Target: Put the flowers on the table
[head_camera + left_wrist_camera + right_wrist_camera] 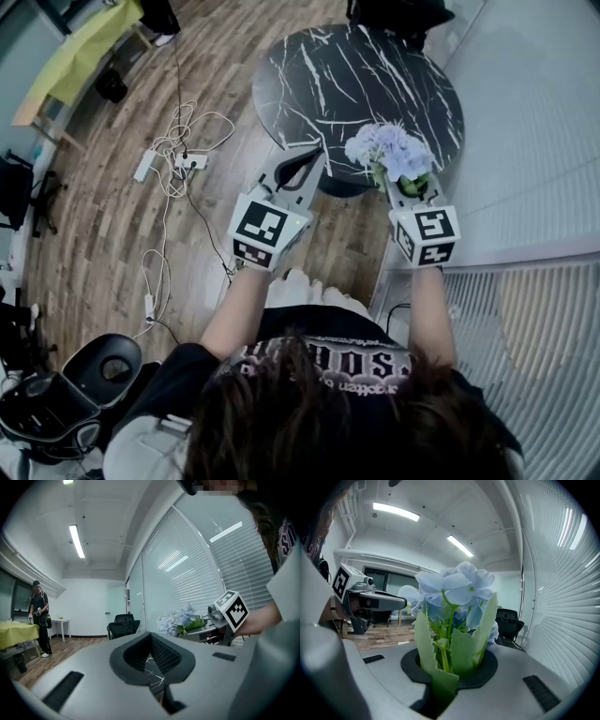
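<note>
Dark-haired person (309, 403) below; right gripper (401, 187) pinches flowers (389, 150) by stems and leaves, over near rim of round table (347, 75); left gripper (312, 157) pressed together, empty. Risk: let go this near the edge, top-heavy bunch likely rolls off onto floor (112, 216).

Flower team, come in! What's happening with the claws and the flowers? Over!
Left claw shut, empty. Right claw shut on flowers, held up by the table edge, not set down. Nothing blocking the tabletop.
</note>
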Motion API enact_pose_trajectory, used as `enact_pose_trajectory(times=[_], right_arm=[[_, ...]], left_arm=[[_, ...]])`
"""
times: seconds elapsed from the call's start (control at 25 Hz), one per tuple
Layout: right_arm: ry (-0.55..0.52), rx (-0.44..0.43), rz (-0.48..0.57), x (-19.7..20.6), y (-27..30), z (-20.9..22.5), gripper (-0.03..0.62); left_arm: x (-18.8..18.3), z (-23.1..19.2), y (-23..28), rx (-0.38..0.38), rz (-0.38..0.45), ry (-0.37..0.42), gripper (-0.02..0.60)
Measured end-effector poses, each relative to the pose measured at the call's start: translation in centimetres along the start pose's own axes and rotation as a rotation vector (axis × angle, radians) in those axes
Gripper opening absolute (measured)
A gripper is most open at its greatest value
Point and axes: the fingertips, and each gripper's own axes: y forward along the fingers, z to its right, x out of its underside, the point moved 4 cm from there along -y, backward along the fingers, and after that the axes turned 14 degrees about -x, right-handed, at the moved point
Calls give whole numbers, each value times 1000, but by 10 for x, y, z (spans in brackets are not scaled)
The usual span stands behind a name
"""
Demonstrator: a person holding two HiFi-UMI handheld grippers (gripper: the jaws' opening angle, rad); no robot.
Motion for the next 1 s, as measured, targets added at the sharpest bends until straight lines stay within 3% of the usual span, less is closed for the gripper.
enact_pose_trajectory(times=[1.0], right_arm=[[18,70,-15,-28,119,43,83]], left_arm=[[5,-105,95,85,20,-10,-2]])
